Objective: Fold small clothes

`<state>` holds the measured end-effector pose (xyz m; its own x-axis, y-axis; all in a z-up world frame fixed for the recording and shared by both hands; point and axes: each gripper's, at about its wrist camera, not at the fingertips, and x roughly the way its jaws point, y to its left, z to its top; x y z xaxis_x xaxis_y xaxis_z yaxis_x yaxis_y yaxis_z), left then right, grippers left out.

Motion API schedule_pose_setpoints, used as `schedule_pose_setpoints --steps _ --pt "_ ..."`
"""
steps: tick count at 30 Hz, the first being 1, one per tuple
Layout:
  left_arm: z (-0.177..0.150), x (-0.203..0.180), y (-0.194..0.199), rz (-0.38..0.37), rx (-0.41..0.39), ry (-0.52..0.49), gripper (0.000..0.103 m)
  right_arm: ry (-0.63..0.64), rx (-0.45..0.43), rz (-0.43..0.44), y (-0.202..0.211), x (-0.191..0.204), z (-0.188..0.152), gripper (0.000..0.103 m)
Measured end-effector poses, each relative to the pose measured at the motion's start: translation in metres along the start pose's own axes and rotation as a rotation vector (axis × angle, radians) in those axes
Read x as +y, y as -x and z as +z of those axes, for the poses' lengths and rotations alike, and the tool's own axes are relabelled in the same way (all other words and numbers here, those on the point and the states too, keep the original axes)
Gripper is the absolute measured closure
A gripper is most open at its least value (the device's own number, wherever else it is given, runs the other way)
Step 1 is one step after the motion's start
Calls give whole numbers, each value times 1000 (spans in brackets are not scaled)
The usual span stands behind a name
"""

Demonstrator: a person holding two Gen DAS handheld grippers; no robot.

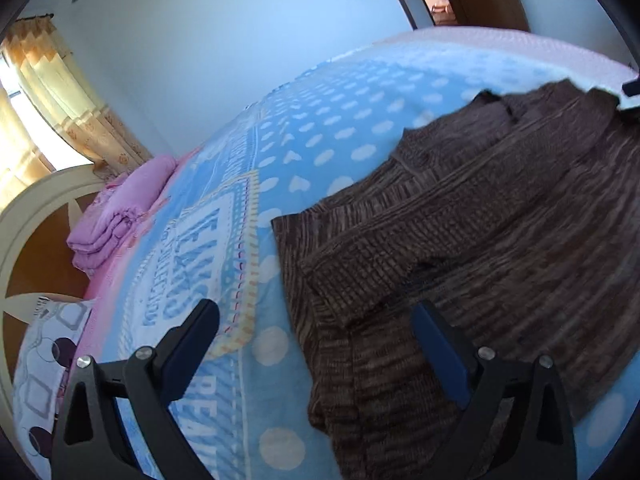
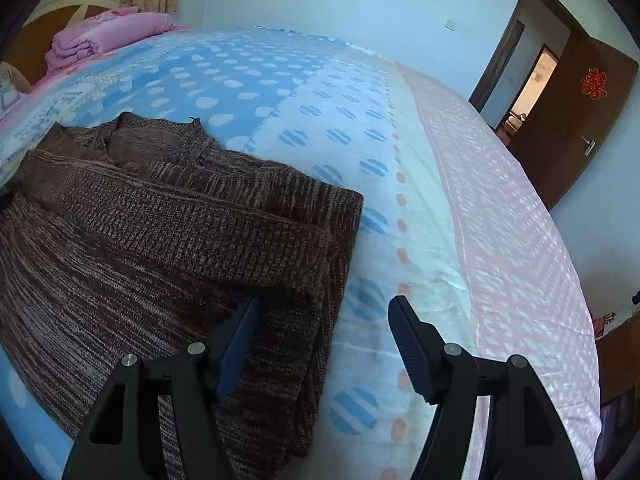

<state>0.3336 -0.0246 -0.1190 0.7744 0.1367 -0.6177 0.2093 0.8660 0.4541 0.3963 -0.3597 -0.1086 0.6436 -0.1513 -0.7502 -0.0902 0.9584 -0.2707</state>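
Sweater (image 2: 160, 240): brown knitted garment, lying flat on the bed, sleeves folded inward across the body, collar end pointing toward the far side of the blanket; also showing in the left wrist view (image 1: 500, 220), filling its right half.
Sweater edges: one side edge running just below the left gripper, the opposite side edge lying under the right gripper; lower part partly hidden by the gripper frames.
Left gripper (image 1: 320, 332): jaws standing wide apart, nothing clamped; one finger (image 1: 438, 344) hovering over the knit, the other over bare blanket, the sweater's edge lying below the gap between them. Contact with the fabric not clear.
Right gripper (image 2: 324, 332): jaws standing apart, nothing clamped; one finger (image 2: 240, 336) over the knit, the other over the blanket just beside the sweater's edge.
Blanket (image 2: 280, 92): light blue with white dots and hearts, covering the bed beneath the sweater; printed lettering showing in the left wrist view (image 1: 208, 264).
Sheet (image 2: 500, 220): pale pink patterned strip running along the far edge of the blanket.
Quilt (image 1: 120, 216): pink, folded, resting near the headboard, well apart from the sweater.
Pillow (image 1: 48, 360): white with dark circles, lying beside the quilt.
Headboard (image 1: 36, 208): cream curved frame with orange panels.
Curtain (image 1: 60, 92): yellow, hanging by a bright window.
Door (image 2: 572, 120): dark brown, standing open, red ornament on it.
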Motion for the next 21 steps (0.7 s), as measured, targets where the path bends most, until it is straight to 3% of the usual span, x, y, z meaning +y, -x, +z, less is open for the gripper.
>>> schedule_pose_setpoints --steps 6,13,18,21 --pt "31 19 -46 116 43 36 2 46 40 -45 -19 9 32 36" --pt "66 64 -63 174 70 128 0 -114 -53 -100 -2 -21 69 35" --pt "54 73 -73 156 120 146 0 -141 -50 -69 8 -23 47 35" --pt "34 77 -71 148 149 163 0 -174 -26 -16 17 -29 15 35"
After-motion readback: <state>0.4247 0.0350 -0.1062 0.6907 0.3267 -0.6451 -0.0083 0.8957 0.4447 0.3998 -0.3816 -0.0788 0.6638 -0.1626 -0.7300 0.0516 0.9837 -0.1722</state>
